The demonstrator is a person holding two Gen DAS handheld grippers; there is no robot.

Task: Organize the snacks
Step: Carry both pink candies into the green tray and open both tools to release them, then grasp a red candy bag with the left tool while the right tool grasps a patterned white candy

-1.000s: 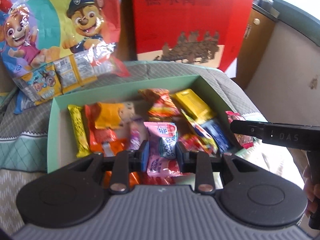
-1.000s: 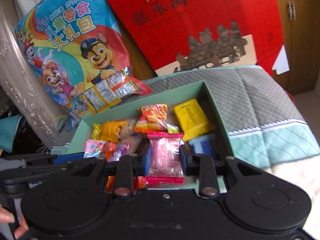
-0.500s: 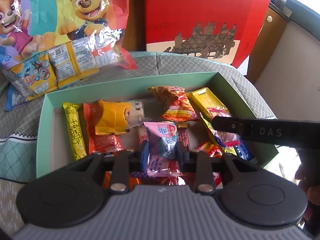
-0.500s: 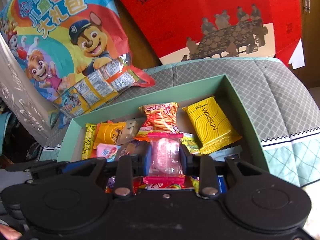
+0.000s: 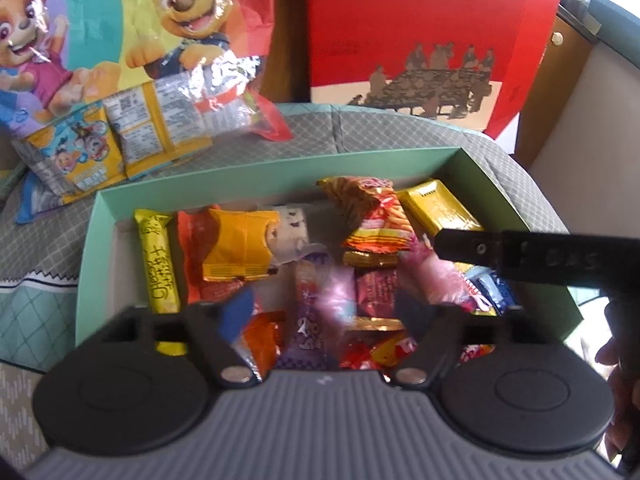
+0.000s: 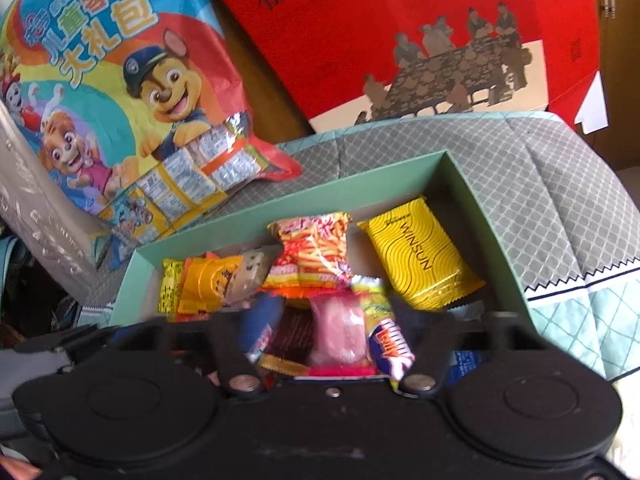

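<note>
A grey quilted cloth (image 6: 560,184) covers the surface, with a red box (image 6: 400,20) and a big cartoon snack bag (image 6: 100,92) propped at the back. On the cloth sits the green box (image 5: 280,168), open-topped and already loaded with wrapped snacks: a yellow pack (image 6: 420,264) at the far right, a fries pack (image 6: 316,252) beside it, an orange pack (image 5: 236,246) and a yellow bar (image 5: 158,264) at the left.

Both grippers hang over the near half of this box, pointing steeply down. The left gripper (image 5: 332,320) has its jaws opening, spread wide; a blurred pink pack (image 5: 336,296) lies between them, free of the pads and seemingly dropping onto the pile. The right gripper (image 6: 340,328) is likewise opening wide, with a pink candy (image 6: 340,332) between its fingers, not pressed by either pad.

Each candy lies straight ahead of its own fingers, long axis running away from the camera, already within the box walls. The next move probably calls only for lifting both hands clear, each being nearest its own piece.
</note>
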